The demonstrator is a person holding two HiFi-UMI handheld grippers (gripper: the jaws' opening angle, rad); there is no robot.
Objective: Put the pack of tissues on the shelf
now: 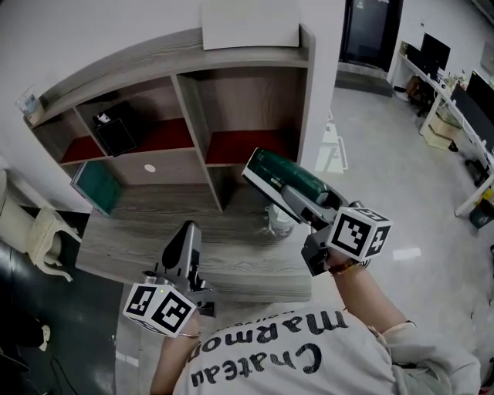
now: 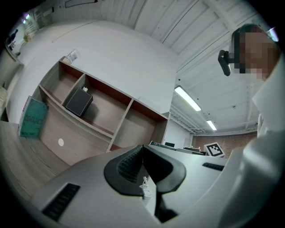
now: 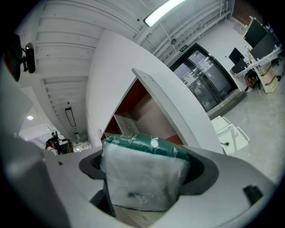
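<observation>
— Head view first. Surroundings?
— Wooden shelf on a desk, three red-floored bays along the top. One black box in the middle bay, one white box on the roof, one green board leaning at the left. One clear cup, partly behind the right gripper.
— And the pack of tissues?
— One, in the air before the right bay, clamped in that gripper. Long axis along the jaws, slanting up-left toward the shelf. Low over the desk, the left gripper.
— Left gripper view?
— Pads pressed together, empty. Shelf, black box and green board ahead.
— Right gripper view?
— Jaws tight on the pack, green face up, right bay beyond.
</observation>
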